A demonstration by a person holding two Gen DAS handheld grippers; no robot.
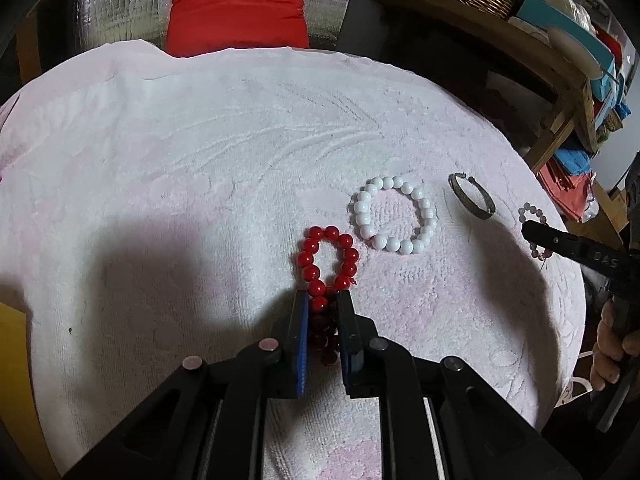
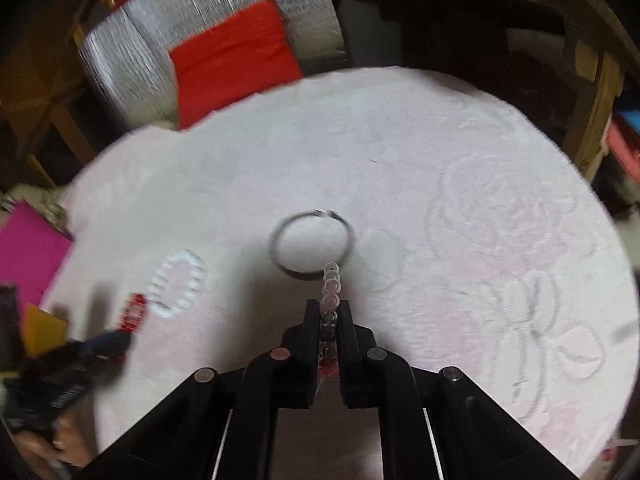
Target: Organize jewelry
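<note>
Left hand-held gripper (image 1: 323,300): your fingers are clamped on the red round-bead bracelet (image 1: 327,264); its far loop lies on the pink-and-white towel (image 1: 200,160) over the counter.
Right hand-held gripper (image 2: 330,308): you have it pinched tight on the pale translucent bead bracelet (image 2: 331,280), which sticks out edge-on past the fingertips.
White round-bead bracelet (image 1: 394,215): flat on the towel, just beside the red one.
Dark open metal bangle (image 1: 472,196): on the towel, between the white and pale bracelets.
</note>
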